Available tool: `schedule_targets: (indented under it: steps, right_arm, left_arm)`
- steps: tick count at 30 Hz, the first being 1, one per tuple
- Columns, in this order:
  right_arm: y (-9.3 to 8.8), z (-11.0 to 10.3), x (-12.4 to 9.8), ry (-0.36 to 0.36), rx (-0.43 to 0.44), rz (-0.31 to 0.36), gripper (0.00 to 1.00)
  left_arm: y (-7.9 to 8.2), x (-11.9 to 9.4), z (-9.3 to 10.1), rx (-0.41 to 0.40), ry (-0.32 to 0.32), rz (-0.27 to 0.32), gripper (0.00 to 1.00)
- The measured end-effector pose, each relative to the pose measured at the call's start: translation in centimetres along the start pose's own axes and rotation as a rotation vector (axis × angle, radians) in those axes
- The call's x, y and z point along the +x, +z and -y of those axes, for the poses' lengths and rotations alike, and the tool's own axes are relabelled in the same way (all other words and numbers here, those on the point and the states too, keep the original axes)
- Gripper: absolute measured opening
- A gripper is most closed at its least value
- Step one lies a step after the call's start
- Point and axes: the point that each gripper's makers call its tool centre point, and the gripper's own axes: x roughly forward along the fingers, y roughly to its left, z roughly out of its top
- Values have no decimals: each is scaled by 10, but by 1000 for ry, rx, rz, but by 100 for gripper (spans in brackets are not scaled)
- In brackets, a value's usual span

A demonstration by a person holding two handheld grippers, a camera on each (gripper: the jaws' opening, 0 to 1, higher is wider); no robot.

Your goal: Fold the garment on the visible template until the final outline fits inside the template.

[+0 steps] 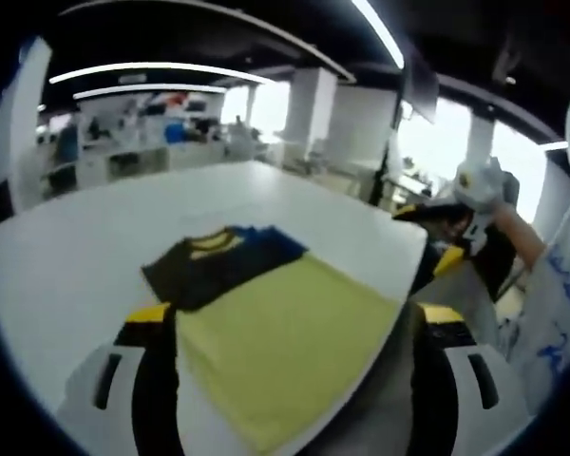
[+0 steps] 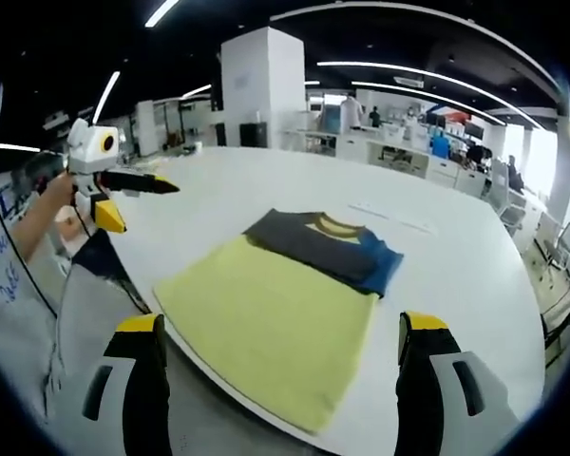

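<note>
A T-shirt lies flat on the white table. Its yellow body reaches toward the near edge, and its dark and blue shoulder part with a yellow collar points away. My left gripper hovers open over the near table edge, its yellow-tipped jaws wide apart either side of the shirt. My right gripper stands open the same way, with the yellow body and the dark top ahead of it. Neither holds any cloth. Each gripper also shows in the other's view, the right gripper and the left gripper, both raised off the table.
The table's rounded corner and edge run just in front of the jaws. A person's white sleeve with blue writing shows at the side. Faint lines mark the tabletop beyond the shirt. Desks and pillars stand far behind.
</note>
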Motion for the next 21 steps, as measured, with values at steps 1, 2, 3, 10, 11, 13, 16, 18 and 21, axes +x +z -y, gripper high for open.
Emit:
schedule_targets:
  steps: [1,2,3,10,11,13,16,18,21]
  right_arm:
    - [-2,1,0,-1,4,-4,100]
    - [-4,1,1,-1,8,-8,100]
    - [-5,1,1,1,11,-12,100]
    - [-15,2,2,-4,21,-35,100]
    - [-16,2,2,-6,21,-40,100]
    - [-19,3,2,-9,19,-50,100]
    - [-21,2,3,-6,23,-55,100]
    - [-21,1,3,-2,26,-54,100]
    - [-22,2,4,-1,29,-57,100]
  left_arm:
    - [-3,0,0,-1,3,-8,100]
    - [-6,0,-1,-5,7,-16,100]
    - [-7,0,-1,-10,11,-17,100]
    - [-17,-2,-1,-70,27,-16,100]
    - [-20,-2,-1,-75,30,-18,100]
    - [-24,-3,-2,-88,36,-27,100]
    - [-28,-4,-4,-104,45,-28,100]
    - [-30,-5,-5,-113,52,-28,100]
    - [-33,-5,-6,-128,55,-27,100]
